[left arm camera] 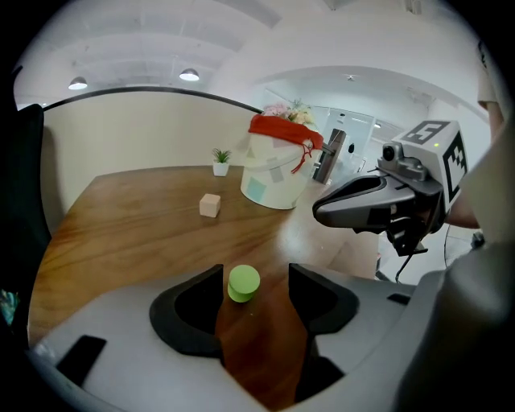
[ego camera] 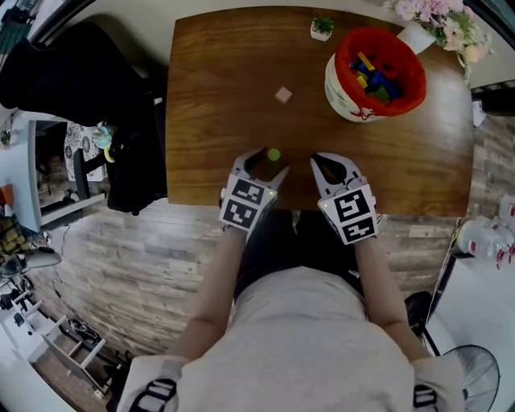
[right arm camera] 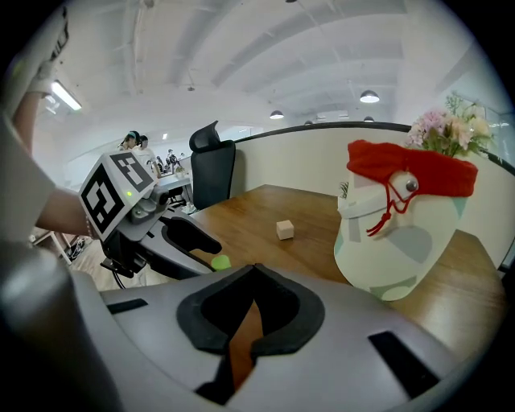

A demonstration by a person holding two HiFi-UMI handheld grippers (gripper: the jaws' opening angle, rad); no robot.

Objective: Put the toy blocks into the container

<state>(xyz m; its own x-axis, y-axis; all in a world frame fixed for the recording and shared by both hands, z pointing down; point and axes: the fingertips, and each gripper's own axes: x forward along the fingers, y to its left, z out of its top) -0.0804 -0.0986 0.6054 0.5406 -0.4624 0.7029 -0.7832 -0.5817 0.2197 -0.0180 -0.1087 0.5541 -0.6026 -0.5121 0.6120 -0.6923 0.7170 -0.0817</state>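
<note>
We see the left hand-held gripper (left arm camera: 256, 272) with jaws apart and the green block (left arm camera: 244, 283) between them at lower centre, untouched. We'd centre it and squeeze evenly, since it may roll. Right hand-held gripper (right arm camera: 253, 269): jaws together, holding nothing. Container (left arm camera: 273, 181): upper right on the table (left arm camera: 137, 233).

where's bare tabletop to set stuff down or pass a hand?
Free: wooden table left half, from the beige cube to the left edge; right front, nearside of the red-lined white container. Crowded: back right (container, potted plant, flowers); front centre: green cylinder block, left gripper, right gripper.
</note>
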